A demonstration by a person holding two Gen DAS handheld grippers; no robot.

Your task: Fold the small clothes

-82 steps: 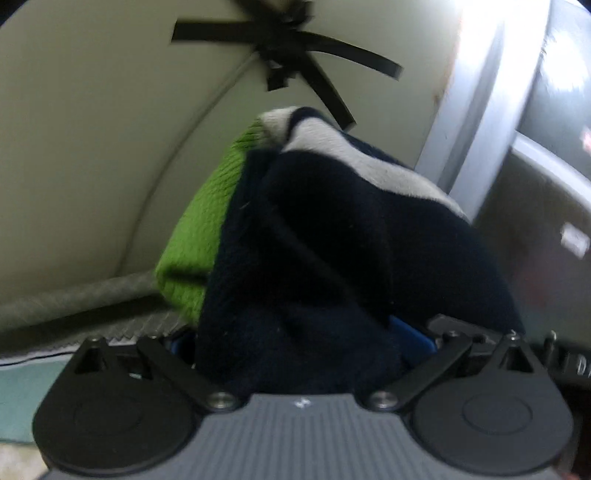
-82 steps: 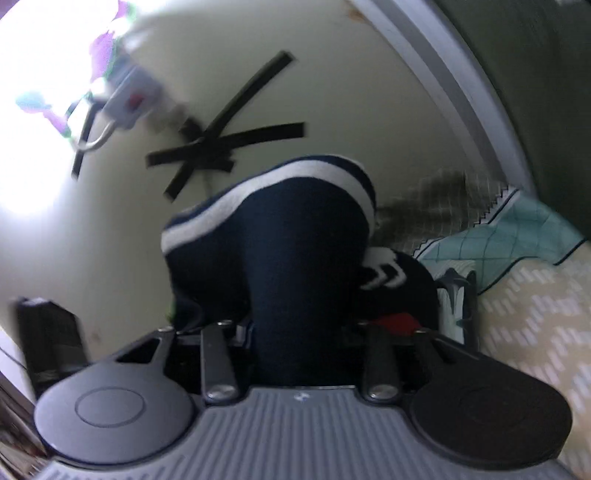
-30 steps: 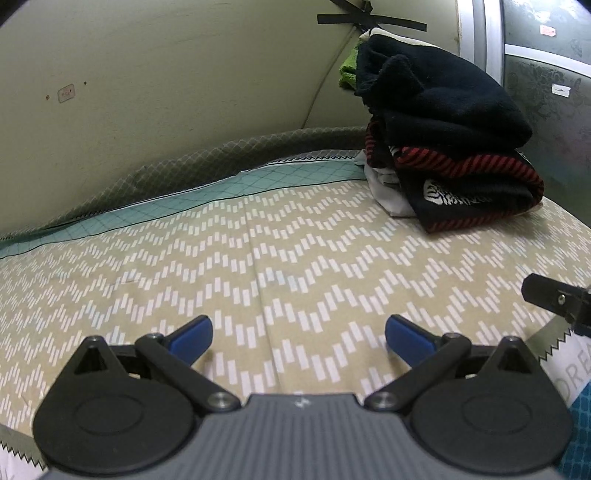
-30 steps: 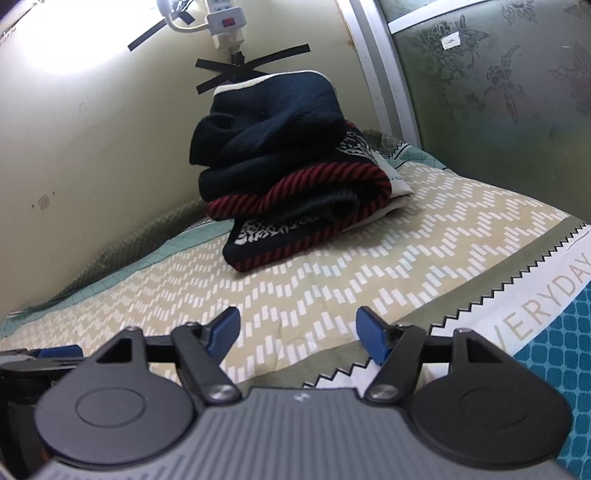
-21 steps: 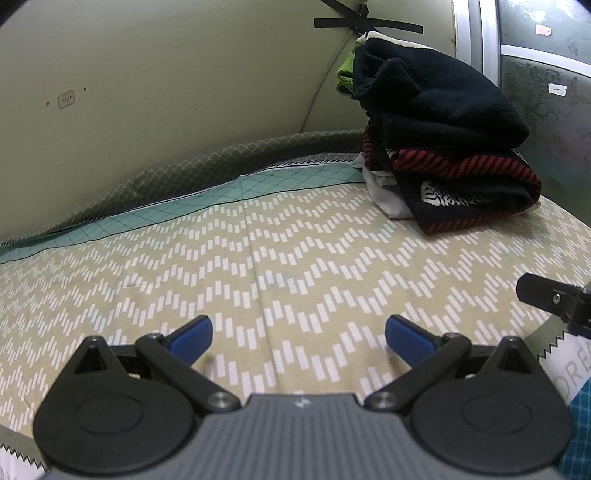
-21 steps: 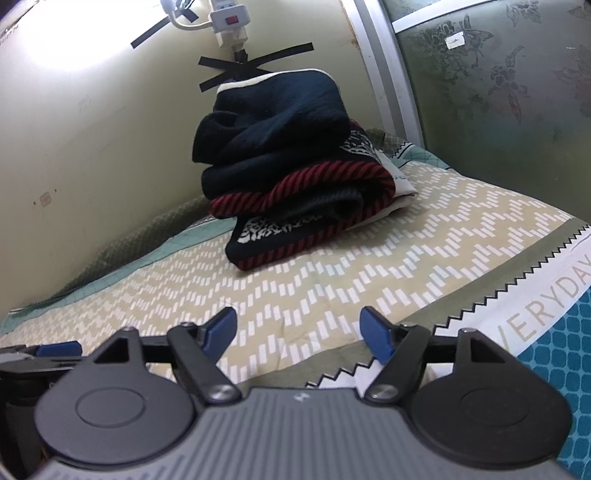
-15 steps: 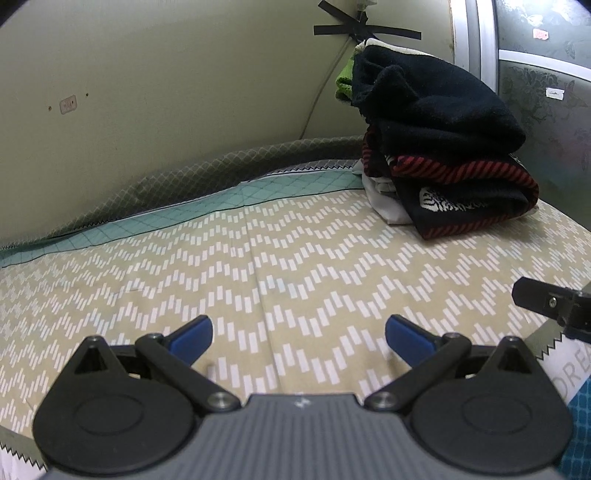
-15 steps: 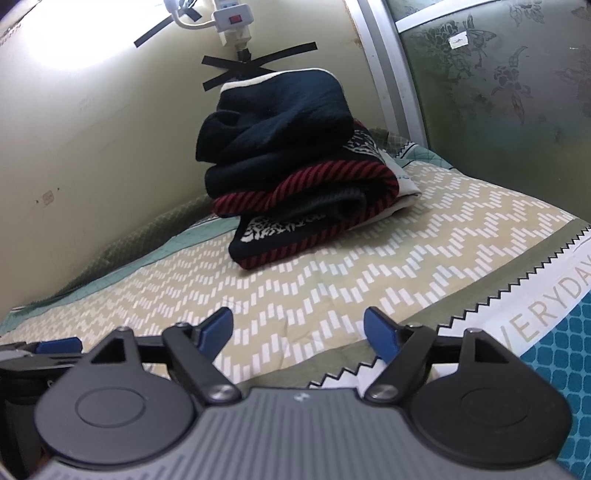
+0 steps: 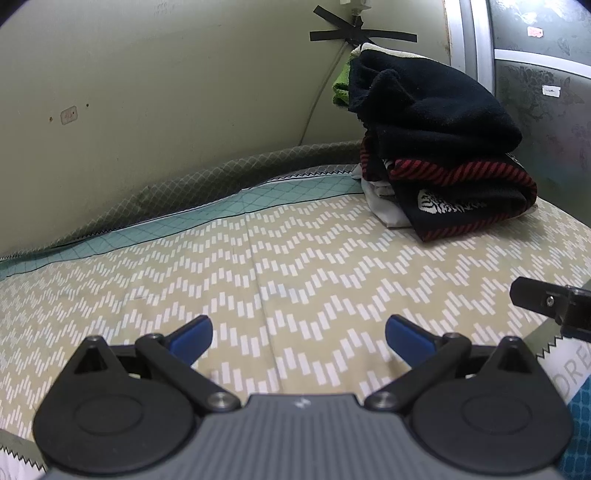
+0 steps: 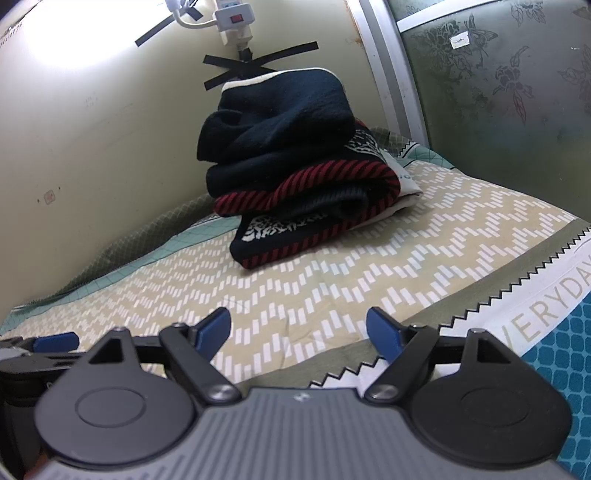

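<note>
With the stack of folded clothes (image 10: pixel 295 166) resting in the far corner of the bed (image 9: pixel 258 258) by the wall, both left tongs (image 9: pixel 298 336) and right tongs (image 10: pixel 298 328) hover apart and empty, so the next garment should be laid flat on the bedspread, well clear of the stack.

A bedspread (image 9: pixel 280 266) patterned with pale zigzag dashes is seen spread beneath a yellowish wall (image 9: pixel 166 92), where strips of black tape (image 10: pixel 255 64) are crossed below a white power strip (image 10: pixel 231 16) (its red switch visible). A frosted glass panel (image 10: pixel 498 92) etched with flowers is seen alongside.
</note>
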